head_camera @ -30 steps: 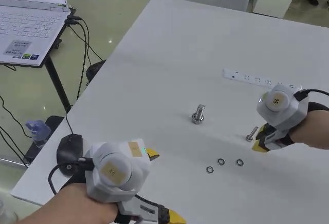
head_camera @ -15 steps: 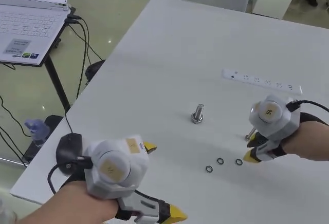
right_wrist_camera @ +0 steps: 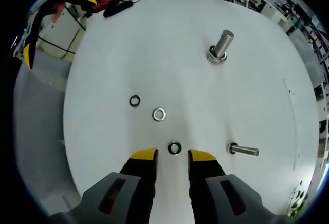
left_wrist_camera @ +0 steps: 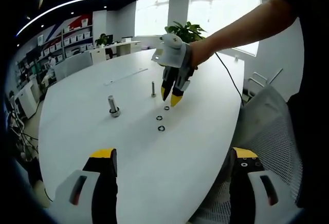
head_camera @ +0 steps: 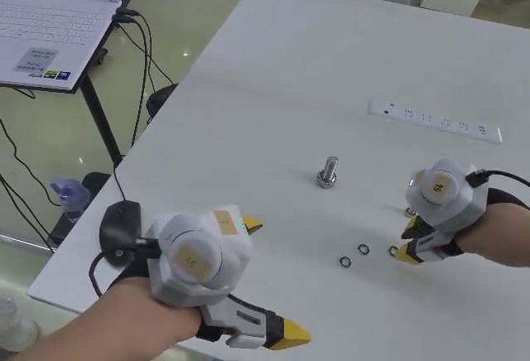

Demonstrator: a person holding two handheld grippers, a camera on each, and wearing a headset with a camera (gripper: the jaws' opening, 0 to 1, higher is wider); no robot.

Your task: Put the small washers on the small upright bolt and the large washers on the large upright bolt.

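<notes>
The right claw (right_wrist_camera: 172, 155) hangs low over the white desk (right_wrist_camera: 103, 54), its jaws released and a little apart. The nearest washer (right_wrist_camera: 175, 147) lies flat just off the tips, in line with the gap. A second washer (right_wrist_camera: 159, 114) and a third washer (right_wrist_camera: 134, 100) lie farther left. The small bolt (right_wrist_camera: 244, 150) stands just beyond the claw, and the large bolt (right_wrist_camera: 221, 45) stands well apart, far and left. The left claw (left_wrist_camera: 172, 154) gapes wide at the desk's near edge, grasping nothing.

Laptop (head_camera: 45, 21) far left; pwr strip (head_camera: 435, 119) on table (head_camera: 273, 71); mouse (head_camera: 121, 227) at edge.

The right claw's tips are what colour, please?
Yellow, on the right claw; right gripper view shows it best.
</notes>
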